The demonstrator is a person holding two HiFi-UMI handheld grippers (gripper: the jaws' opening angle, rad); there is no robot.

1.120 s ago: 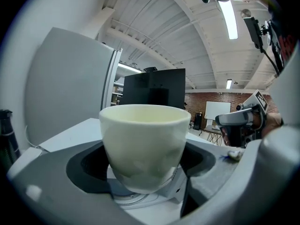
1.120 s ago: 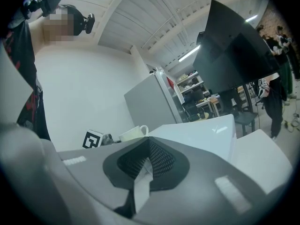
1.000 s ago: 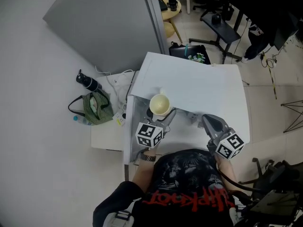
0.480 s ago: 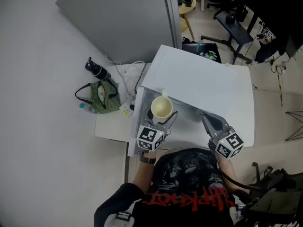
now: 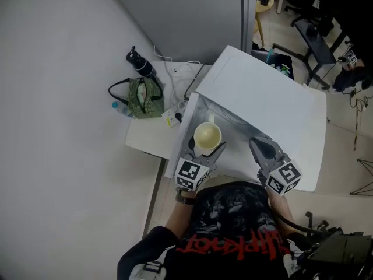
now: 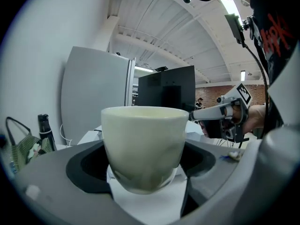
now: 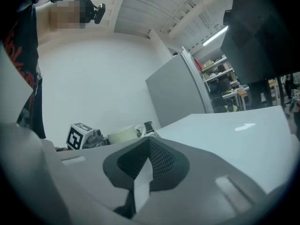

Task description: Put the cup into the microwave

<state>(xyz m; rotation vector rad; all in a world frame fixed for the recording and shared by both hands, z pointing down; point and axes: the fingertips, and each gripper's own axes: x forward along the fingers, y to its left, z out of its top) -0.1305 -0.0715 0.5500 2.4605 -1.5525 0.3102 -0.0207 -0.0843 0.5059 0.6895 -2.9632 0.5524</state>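
I count 1 cup (image 5: 207, 136) and 2 grippers, i.e. left gripper (image 5: 205, 151) + right gripper (image 5: 257, 144), w/ 1 marker cube apiece, so 2 cubes. 1 white microwave (image 5: 274, 98). 1 low table (image 5: 145, 140) beside it, carrying 1 green bag (image 5: 145, 97) and 2 bottles: 1 dark bottle (image 5: 140, 64) upright, 1 clear bottle (image 5: 120, 108) lying flat. Also 1 power strip (image 5: 171, 118); can't count its cables. 1 grey panel (image 5: 192, 10) at the back.

Black shirt (image 5: 230, 217) (red lettering), wristwatch (image 5: 185, 199)
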